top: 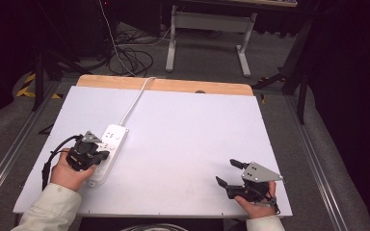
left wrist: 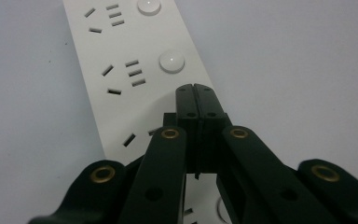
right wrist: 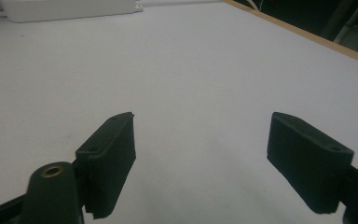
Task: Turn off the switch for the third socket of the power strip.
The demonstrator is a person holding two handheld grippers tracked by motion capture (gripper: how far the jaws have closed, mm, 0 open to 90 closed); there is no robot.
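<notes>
Left gripper [top: 96,155], jaws pressed together empty, is held low over the white power strip [top: 107,150] at the table's [top: 183,134] left; right gripper [top: 229,173] rests wide open, empty, near the front right corner.

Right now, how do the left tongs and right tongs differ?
The left tongs are shut with jaws pressed together; the right tongs are open. The left tongs sit over the power strip; the right tongs are over the bare white board, away from the strip. Both are black and hand-held.
</notes>
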